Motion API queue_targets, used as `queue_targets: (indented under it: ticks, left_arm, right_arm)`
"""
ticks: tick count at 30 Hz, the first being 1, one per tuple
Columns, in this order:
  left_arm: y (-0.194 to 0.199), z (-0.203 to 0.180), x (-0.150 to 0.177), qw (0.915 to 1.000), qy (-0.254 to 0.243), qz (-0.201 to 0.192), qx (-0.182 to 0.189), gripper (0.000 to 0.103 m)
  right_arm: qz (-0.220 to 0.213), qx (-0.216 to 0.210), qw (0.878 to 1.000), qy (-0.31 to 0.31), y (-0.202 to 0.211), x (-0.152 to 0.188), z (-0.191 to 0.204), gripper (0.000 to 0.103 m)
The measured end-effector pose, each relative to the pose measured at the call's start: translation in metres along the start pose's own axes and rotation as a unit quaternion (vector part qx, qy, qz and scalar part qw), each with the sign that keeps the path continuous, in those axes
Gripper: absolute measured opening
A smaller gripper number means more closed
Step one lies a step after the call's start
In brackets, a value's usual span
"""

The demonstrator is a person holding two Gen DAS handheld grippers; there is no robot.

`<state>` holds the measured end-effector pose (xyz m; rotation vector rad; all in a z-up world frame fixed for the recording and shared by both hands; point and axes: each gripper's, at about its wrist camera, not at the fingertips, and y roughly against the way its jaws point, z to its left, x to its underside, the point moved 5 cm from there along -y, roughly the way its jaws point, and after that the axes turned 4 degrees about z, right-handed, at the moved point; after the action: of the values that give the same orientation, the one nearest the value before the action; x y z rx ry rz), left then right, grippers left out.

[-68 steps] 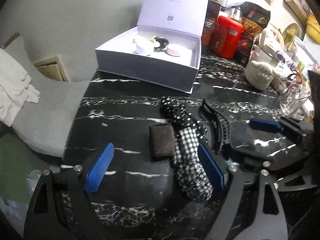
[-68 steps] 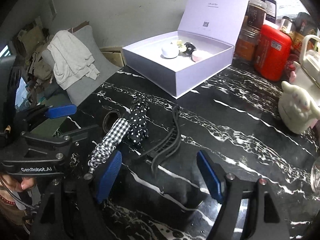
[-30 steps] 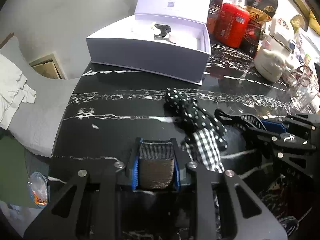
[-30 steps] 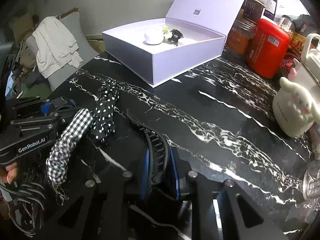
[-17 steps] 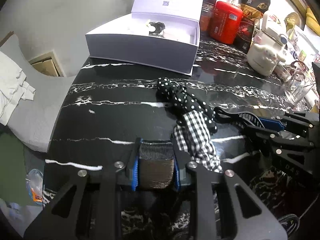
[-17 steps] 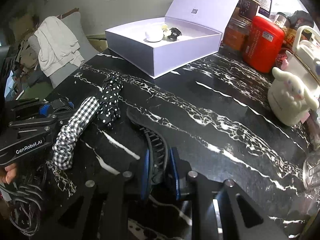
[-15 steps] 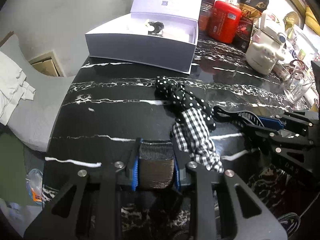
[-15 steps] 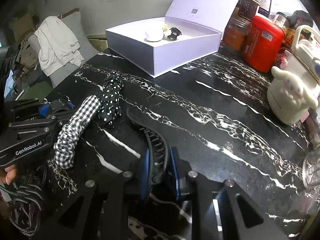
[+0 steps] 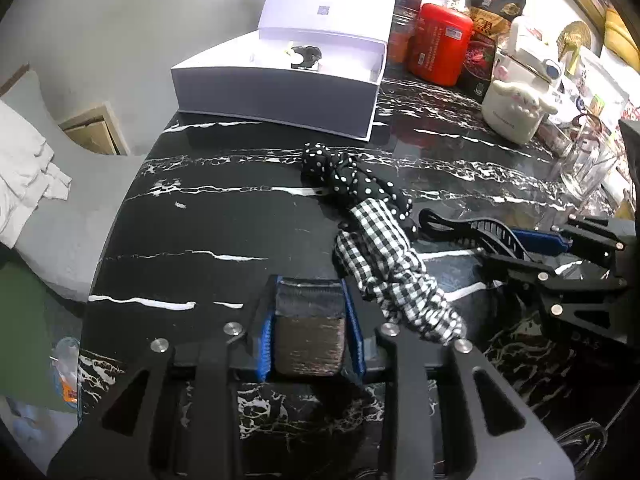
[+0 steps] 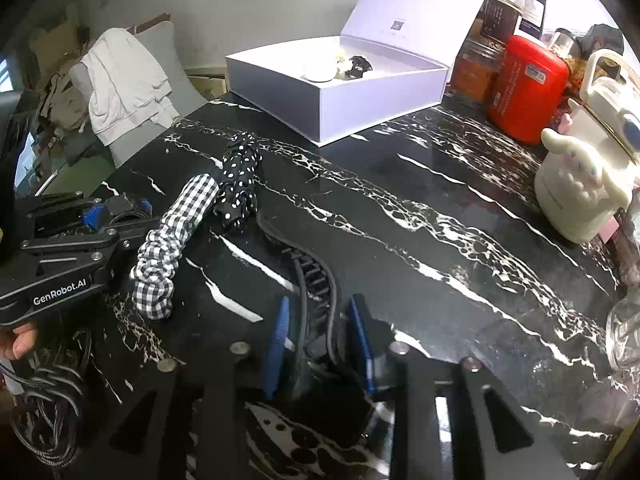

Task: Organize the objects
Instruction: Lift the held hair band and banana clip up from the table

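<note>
Left gripper (image 9: 310, 334), jaws just eased, brackets dark hair band (image 9: 309, 328); right gripper (image 10: 320, 340), pads now clear, straddles black claw clip (image 10: 310, 276), long axis pointing ahead toward open lavender box (image 10: 340, 80), left nearer.

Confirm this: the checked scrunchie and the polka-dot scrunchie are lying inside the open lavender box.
Not right. The checked scrunchie and polka-dot scrunchie lie on the black marble table, in front of the open lavender box. The right wrist view shows it.
</note>
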<state>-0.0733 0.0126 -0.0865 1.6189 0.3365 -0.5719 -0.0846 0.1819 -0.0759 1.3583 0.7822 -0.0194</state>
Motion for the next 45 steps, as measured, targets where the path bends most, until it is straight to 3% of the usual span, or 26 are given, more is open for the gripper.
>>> queue_targets:
  ticks: [7,11,14,21,37,45]
  left_arm:
    - [0.000,-0.007,0.000,0.9999,-0.014,0.003,-0.007,0.036]
    - [0.000,-0.009,0.002,0.9998,-0.014,0.003,-0.012,0.036]
    - [0.001,-0.012,0.002,0.9997,-0.013,0.016,-0.016,0.025]
    - [0.003,-0.016,0.003,0.9996,-0.009,0.028,0.002,0.024]
    - [0.044,-0.028,-0.007,0.9995,-0.031,-0.005,0.002,0.024]
    - [0.058,-0.035,-0.003,0.9993,-0.031,-0.010,0.021,0.024]
  right_arm:
    - [-0.010,0.000,1.000,-0.001,0.002,0.002,-0.003,0.036]
    - [-0.014,-0.003,1.000,0.002,0.002,0.001,-0.003,0.023]
    - [-0.014,-0.008,1.000,-0.002,0.002,0.001,-0.005,0.023]
    - [-0.015,-0.014,1.000,-0.013,0.008,0.002,-0.007,0.019]
    - [-0.048,-0.012,0.999,-0.008,0.049,0.000,-0.002,0.019]
    - [-0.069,-0.011,0.998,0.002,0.072,0.006,0.007,0.019]
